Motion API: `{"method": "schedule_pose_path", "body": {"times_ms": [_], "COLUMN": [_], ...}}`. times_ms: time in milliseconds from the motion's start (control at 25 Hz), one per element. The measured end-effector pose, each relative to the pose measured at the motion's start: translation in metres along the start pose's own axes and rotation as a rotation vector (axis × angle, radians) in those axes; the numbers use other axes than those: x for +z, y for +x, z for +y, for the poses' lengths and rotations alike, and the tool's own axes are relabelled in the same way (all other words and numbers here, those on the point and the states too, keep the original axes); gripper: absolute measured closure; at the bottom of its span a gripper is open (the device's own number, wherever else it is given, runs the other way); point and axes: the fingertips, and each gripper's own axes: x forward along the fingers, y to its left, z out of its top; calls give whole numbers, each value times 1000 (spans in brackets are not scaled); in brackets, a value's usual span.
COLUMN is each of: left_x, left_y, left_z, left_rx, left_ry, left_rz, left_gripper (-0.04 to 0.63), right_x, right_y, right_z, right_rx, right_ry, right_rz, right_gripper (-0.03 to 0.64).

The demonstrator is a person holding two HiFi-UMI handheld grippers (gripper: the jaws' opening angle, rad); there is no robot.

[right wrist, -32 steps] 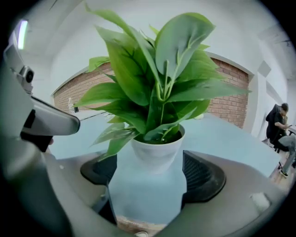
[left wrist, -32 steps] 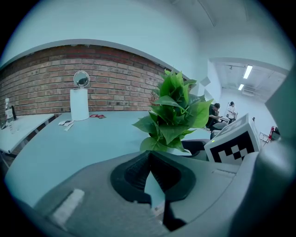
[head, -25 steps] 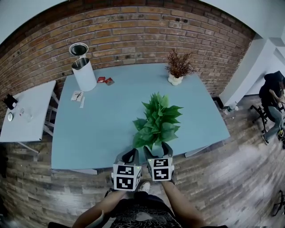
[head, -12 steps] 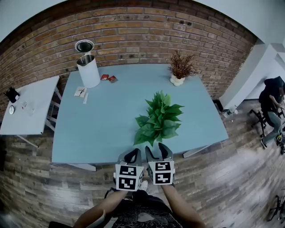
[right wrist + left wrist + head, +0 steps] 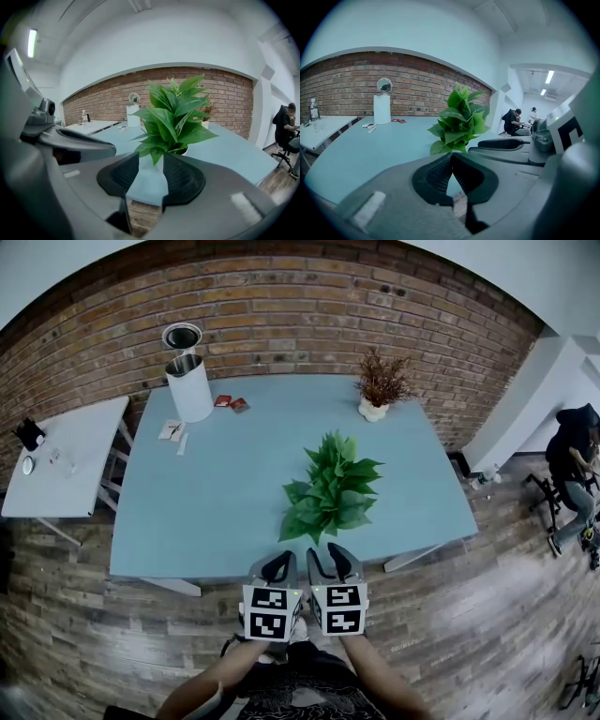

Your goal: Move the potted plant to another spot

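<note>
Right gripper (image 5: 325, 552) has pulled back from the potted plant (image 5: 330, 491) to the near edge of the blue table (image 5: 206, 502). Its jaws have just been narrowing but stand apart, with nothing between them. The plant stands right of the table's centre, and its leaves hide most of its pot. My left gripper (image 5: 278, 565) is clenched and empty.
</note>
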Motion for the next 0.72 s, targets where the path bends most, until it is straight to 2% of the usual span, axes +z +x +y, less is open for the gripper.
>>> {"method": "schedule_pose_path", "body": {"times_ms": [200, 360, 720], "left_x": [1, 1, -7], "left_y": [-4, -7, -16], "left_z": [-2, -6, -11], "left_rx": [6, 4, -12], "left_ry": [22, 26, 24], "left_rz": [1, -3, -4], "left_gripper": [594, 594, 594], "right_x": [-1, 2, -8], "right_y": [-9, -20, -32], "right_z": [5, 10, 17], "right_rx": [14, 24, 32], "right_ry": [11, 27, 47], "right_rz": [-2, -12, -4], "right_gripper": [522, 611, 611]}}
